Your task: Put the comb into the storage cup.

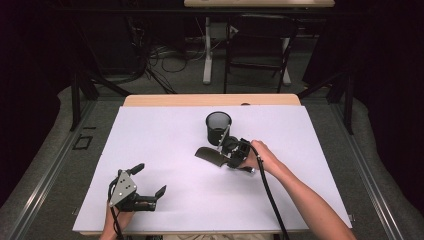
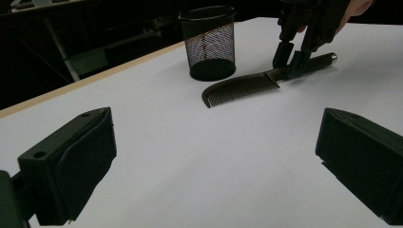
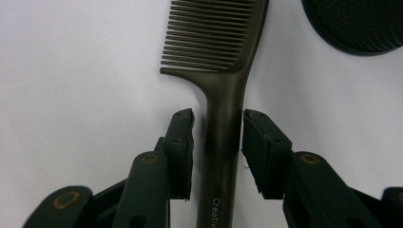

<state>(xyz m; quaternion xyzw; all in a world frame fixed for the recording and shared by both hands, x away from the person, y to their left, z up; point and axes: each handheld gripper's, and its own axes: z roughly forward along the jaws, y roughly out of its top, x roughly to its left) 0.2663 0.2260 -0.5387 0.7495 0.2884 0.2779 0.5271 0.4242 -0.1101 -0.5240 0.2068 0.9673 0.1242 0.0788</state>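
Observation:
A dark comb (image 3: 223,95) lies flat on the white sheet (image 1: 165,130), teeth away from me and its handle running toward the right gripper view's camera. My right gripper (image 3: 217,142) straddles that handle: one pad sits right beside it, the other stands a narrow gap off, so the jaws are open around it. From above, the comb (image 1: 210,156) lies just in front of a black mesh cup (image 1: 218,127), with the right gripper (image 1: 226,156) over its handle. My left gripper (image 1: 150,179) rests near the front left, open and holding nothing. Its own view shows the comb (image 2: 242,88) and cup (image 2: 209,42) farther off.
The white sheet covers most of the wooden table (image 1: 210,100), whose far edge lies behind the cup. Cables trail from both grippers toward the front edge. Beyond the table stand a chair (image 1: 257,45) and a desk leg on a dark floor.

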